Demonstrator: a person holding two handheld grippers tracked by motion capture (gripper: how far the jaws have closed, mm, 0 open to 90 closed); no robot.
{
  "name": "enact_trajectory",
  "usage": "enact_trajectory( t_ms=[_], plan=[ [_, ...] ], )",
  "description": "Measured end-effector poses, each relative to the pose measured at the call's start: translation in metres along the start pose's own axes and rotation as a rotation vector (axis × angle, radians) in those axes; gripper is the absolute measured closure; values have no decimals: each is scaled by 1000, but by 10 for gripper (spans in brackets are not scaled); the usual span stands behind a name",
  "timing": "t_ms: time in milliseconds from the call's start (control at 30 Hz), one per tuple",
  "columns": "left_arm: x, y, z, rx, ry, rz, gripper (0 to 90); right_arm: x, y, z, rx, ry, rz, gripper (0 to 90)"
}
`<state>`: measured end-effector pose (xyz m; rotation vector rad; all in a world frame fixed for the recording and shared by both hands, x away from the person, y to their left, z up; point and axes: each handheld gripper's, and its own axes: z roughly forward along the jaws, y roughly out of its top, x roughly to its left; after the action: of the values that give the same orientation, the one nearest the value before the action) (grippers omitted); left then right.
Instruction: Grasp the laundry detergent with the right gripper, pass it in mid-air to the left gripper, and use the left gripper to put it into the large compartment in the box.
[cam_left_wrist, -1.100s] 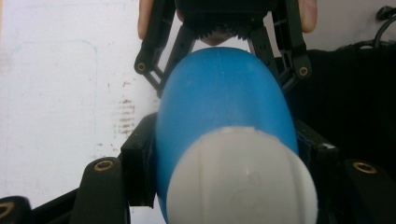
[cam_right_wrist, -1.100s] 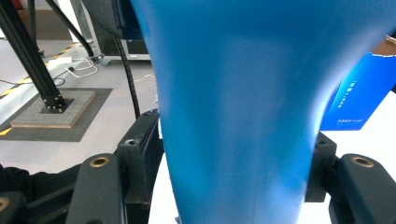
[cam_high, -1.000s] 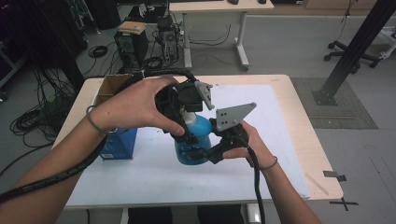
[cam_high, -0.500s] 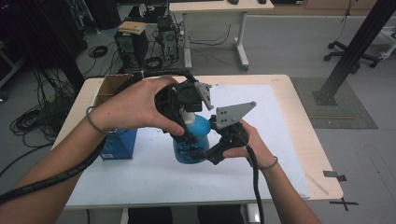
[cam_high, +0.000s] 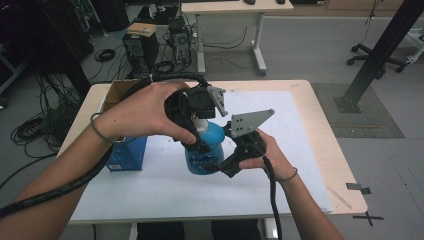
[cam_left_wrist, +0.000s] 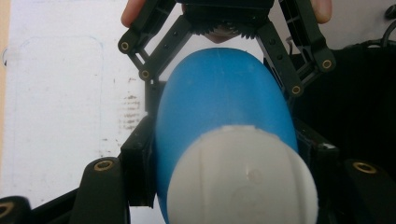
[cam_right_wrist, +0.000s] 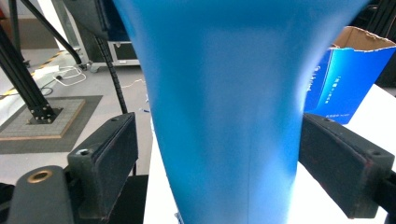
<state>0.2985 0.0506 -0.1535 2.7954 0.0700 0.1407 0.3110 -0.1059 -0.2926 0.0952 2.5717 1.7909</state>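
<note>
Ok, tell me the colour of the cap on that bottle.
White. The cap tops a blue bottle, clearest in the left gripper view.

We see even, soft indoor light with faint shadows on the white worktop (cam_high: 300, 150), while the blue bottle (cam_right_wrist: 224, 102) looms blurred and overbright up close.

A wooden table (cam_high: 320, 125) carries a white mat (cam_high: 280, 165), blue bottle (cam_high: 212, 145) and blue box (cam_high: 127, 152).

You have the bottle (cam_high: 204, 150) standing mid-table (cam_high: 310, 165) between your hands, and the open box (cam_high: 125, 150) sits just left of it, near the table's left edge.
</note>
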Motion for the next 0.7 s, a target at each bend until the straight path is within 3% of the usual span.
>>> enact_trajectory(
  t_ms=[367, 500, 700],
  plan=[
    [-1, 0, -2, -9, 6, -5, 378, 1, 1, 2, -9, -11, -13, 53],
    [-2, 0, -2, -4, 1, -5, 379, 1, 0, 0, -40, -39, -14, 42],
    [-1, 0, -2, -3, 4, -4, 379, 0, 1, 0, -37, -33, -13, 35]
  ],
)
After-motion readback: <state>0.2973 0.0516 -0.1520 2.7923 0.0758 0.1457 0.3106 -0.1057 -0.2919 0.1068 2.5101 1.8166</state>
